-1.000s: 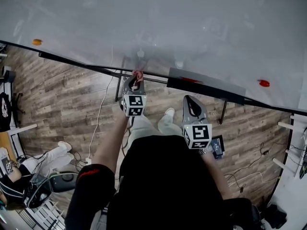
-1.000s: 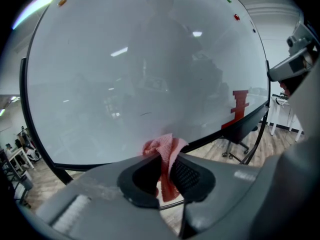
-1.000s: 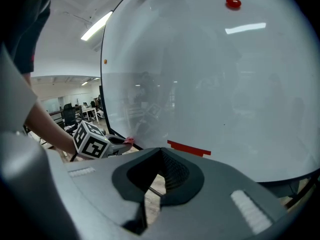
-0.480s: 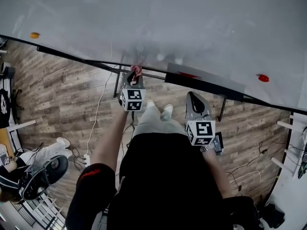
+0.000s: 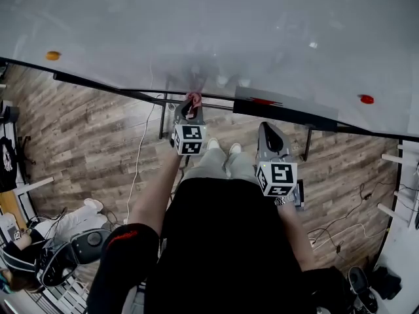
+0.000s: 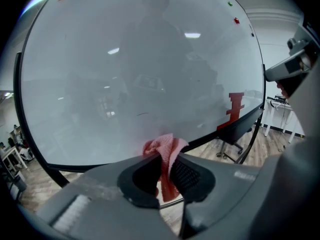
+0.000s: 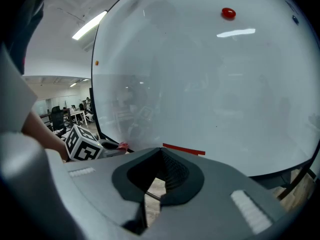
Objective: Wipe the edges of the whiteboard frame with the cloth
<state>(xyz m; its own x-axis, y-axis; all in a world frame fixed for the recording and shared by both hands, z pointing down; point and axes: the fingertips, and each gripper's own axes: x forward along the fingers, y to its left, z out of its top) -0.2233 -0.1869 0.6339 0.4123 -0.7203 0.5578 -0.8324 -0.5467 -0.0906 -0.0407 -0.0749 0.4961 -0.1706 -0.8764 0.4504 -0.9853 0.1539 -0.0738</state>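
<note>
We see even, diffuse indoor light, bright enough everywhere, coming from overhead; a ceiling strip light (image 7: 90, 25) shows in the right gripper view. The glossy whiteboard (image 5: 262, 31) carries white streaks of glare and dim grey reflections. Both gripper views bulge strongly and go black at the corners. The gripper bodies nearest the lenses look soft. Shadows on the wooden floor (image 5: 98, 136) are faint.

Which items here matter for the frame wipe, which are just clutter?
In the job: pink woven cloth, clamped in left tongs; thin black whiteboard frame.
Lying about: round red magnet; small orange magnet; black marker tray; dark office chair; right tongs, shut and empty.
</note>
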